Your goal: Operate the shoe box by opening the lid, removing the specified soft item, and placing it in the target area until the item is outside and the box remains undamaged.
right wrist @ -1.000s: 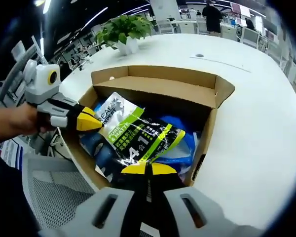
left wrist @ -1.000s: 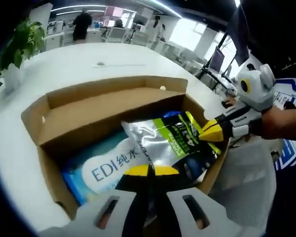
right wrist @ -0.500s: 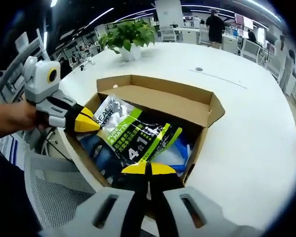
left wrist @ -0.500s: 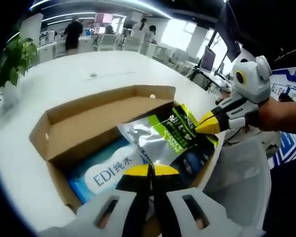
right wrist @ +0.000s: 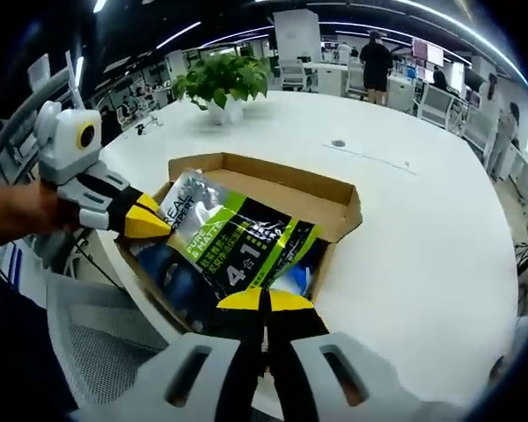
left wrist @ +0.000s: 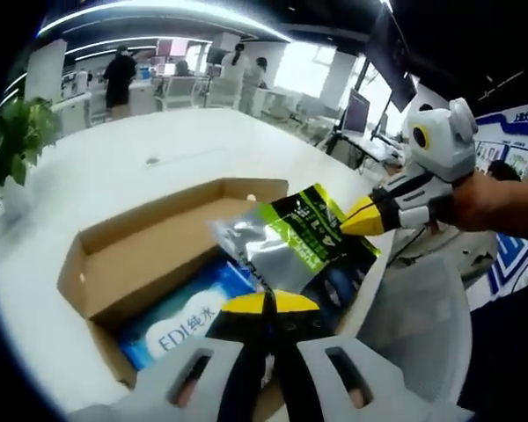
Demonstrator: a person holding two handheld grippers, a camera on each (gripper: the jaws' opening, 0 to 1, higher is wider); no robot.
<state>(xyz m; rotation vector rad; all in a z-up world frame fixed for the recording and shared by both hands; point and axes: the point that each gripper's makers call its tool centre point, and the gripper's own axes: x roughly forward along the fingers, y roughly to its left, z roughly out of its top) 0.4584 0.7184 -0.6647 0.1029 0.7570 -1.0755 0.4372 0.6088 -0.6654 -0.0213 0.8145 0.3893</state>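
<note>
This is a big office: long white table (right wrist: 422, 220), computer screens (left wrist: 356, 112), desk chairs (right wrist: 436, 101), potted plant (right wrist: 220, 81).

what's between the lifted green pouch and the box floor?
In the left gripper view, a blue EDI wipes pack lies in the shoe box beneath the green pouch, held by both grippers.

Left gripper view: taken from above the near edge of the shoe box (left wrist: 150, 264), facing across the white desk (left wrist: 97, 176) toward the office beyond; the box is seen close.
Right gripper view: taken from the box's (right wrist: 273, 189) near side, looking down and forward over the desk (right wrist: 422, 237) toward a potted plant (right wrist: 220, 83).
Shared part: the open box, the green-and-silver pouch (left wrist: 295, 242) (right wrist: 233, 242) raised above it, and the desk are covered by both views.
Cross-sight: the right gripper (left wrist: 370, 215) is caught from the right, the left gripper (right wrist: 145, 224) from the left.
</note>
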